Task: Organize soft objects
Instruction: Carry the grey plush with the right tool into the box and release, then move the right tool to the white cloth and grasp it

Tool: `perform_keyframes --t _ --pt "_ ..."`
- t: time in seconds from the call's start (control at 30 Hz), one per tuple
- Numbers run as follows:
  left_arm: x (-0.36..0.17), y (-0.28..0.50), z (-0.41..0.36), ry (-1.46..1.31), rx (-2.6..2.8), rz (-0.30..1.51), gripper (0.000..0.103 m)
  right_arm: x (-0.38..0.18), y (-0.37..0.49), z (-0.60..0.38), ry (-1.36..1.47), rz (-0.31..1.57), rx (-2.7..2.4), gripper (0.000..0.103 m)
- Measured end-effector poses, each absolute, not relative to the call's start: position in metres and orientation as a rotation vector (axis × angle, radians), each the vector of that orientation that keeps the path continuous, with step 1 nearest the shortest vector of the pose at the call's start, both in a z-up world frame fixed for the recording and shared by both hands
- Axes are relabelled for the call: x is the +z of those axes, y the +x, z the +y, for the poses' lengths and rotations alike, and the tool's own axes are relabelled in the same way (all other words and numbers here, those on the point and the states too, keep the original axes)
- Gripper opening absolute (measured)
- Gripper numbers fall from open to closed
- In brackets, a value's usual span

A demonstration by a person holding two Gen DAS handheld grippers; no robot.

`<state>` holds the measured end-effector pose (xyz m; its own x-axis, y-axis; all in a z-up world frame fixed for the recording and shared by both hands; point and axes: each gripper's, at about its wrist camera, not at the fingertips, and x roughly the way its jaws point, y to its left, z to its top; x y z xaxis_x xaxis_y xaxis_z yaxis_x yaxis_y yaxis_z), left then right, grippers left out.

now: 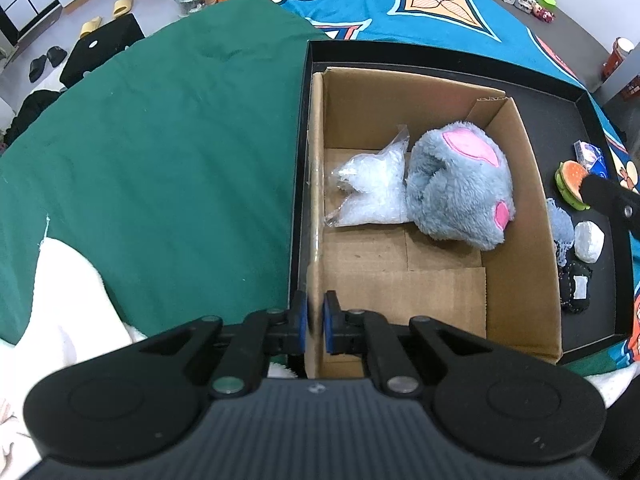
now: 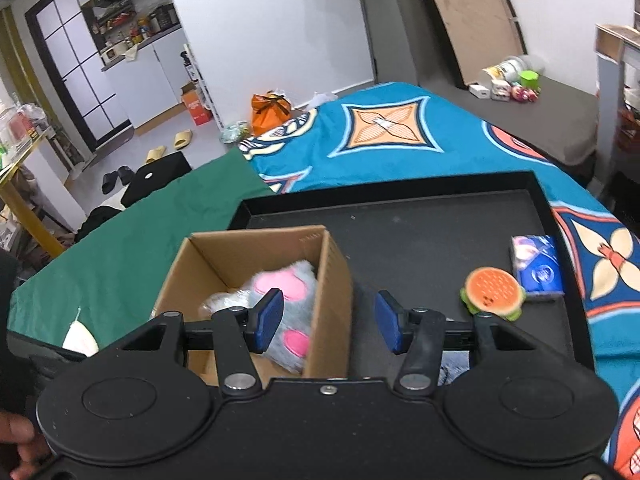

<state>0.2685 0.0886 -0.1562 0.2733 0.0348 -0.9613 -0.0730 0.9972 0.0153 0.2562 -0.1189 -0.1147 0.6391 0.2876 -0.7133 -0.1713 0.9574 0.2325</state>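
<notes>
Left wrist view shows the left gripper [image 1: 316, 322] pinched onto the near-left wall of the open brown cardboard box [image 1: 516, 184], steadying it inside the shallow black tray [image 1: 592, 120]. Ahead and right of those fingers, on the box floor, lie a grey plush paw with pink pads [image 1: 460, 184] and a clear plastic bag of white filling [image 1: 370, 190].

The right gripper [image 2: 328, 322] hangs spread wide and empty above the box's right wall. Just right of it on the tray sits a small burger-shaped plush toy [image 2: 493, 293], touching a blue tissue packet [image 2: 536, 264].

The burger looks light and squashy; I'd pinch it across its flat faces, since the rounded rim may slip.

Nearer the camera, a grey cloth, a white lump [image 1: 589, 241] and a black pouch [image 1: 576, 286] are half hidden by the box; I cannot tell what they are.
</notes>
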Motion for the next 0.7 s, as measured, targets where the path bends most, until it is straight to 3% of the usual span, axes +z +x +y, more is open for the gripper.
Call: perform_keyframes --t 0.17,0.5,0.6,0.7 --pt "-0.151 0.265 0.080 0.027 0.070 1.269 0.008 -0.120 0.250 -0.135 0.154 0.836 0.234 0.060" --pt "-0.148 0.266 0.070 0.102 0.084 1.275 0.013 -0.137 0.239 -0.170 0.199 0.850 0.189 0.068" --pt "-0.146 0.265 0.069 0.098 0.095 1.268 0.018 -0.143 0.238 -0.180 0.212 0.859 0.177 0.068" --pt "-0.145 0.265 0.066 0.105 0.102 1.266 0.030 -0.149 0.237 -0.190 0.220 0.864 0.165 0.069"
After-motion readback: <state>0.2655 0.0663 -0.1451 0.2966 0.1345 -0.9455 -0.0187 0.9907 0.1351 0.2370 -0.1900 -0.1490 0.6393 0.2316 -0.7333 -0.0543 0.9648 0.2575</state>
